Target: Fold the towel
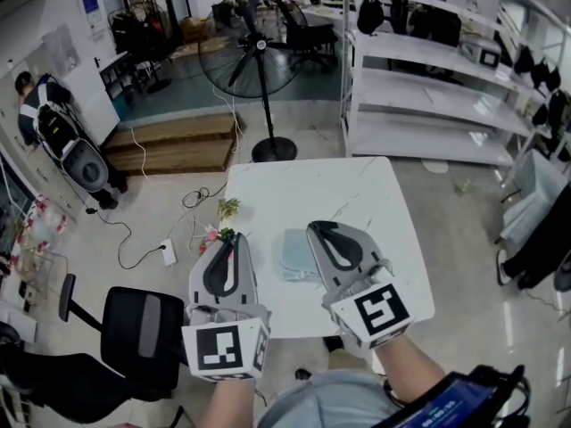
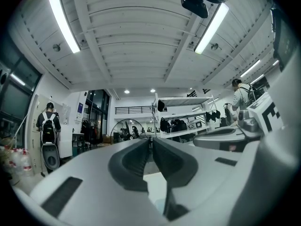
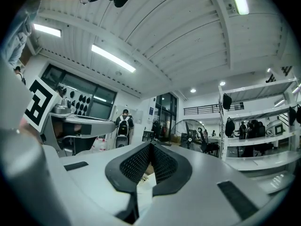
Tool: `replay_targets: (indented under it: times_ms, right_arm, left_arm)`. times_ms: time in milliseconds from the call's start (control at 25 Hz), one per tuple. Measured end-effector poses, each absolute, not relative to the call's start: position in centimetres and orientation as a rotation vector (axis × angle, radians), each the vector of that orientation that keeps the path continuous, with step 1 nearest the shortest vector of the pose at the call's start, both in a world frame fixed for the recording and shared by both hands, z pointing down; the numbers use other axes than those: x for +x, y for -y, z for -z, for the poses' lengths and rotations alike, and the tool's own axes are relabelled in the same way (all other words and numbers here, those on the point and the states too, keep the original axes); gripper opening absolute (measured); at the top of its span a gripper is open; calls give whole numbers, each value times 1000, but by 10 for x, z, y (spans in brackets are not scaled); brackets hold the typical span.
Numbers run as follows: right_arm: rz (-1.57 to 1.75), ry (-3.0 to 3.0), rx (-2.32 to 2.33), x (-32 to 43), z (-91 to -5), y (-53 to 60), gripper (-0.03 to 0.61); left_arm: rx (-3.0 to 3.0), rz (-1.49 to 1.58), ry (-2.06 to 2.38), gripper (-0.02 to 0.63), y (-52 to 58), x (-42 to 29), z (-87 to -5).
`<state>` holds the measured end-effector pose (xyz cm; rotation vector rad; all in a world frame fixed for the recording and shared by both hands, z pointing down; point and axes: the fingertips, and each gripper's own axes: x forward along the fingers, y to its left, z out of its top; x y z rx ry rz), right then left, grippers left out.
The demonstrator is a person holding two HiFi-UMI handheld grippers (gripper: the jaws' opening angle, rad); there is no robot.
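Note:
A small light-blue towel (image 1: 294, 257) lies folded into a compact rectangle on the white table (image 1: 312, 190), near its front edge. Both grippers are held above the table and point roughly level toward the room. My left gripper (image 1: 234, 237) hovers just left of the towel, its tips (image 2: 151, 140) meeting with nothing between them. My right gripper (image 1: 314, 228) hovers over the towel's right side and hides part of it; its jaws (image 3: 150, 145) are shut and empty. Neither gripper touches the towel.
A standing fan (image 1: 254, 56) and white shelving (image 1: 428, 96) stand beyond the table. A small flower bunch (image 1: 223, 212) sits at the table's left edge. A black office chair (image 1: 134, 337) is at the lower left, with a power strip (image 1: 168, 252) and cables on the floor.

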<state>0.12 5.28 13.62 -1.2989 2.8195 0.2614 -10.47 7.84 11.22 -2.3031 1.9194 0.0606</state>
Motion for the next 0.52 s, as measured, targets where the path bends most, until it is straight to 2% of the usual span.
replay_targets:
  times_ms: [520]
  right_arm:
    - [-256,-2813,-1289,0,-139,-50,12]
  left_arm:
    - [-2300,-52,-1924,28,-74,-105,-117]
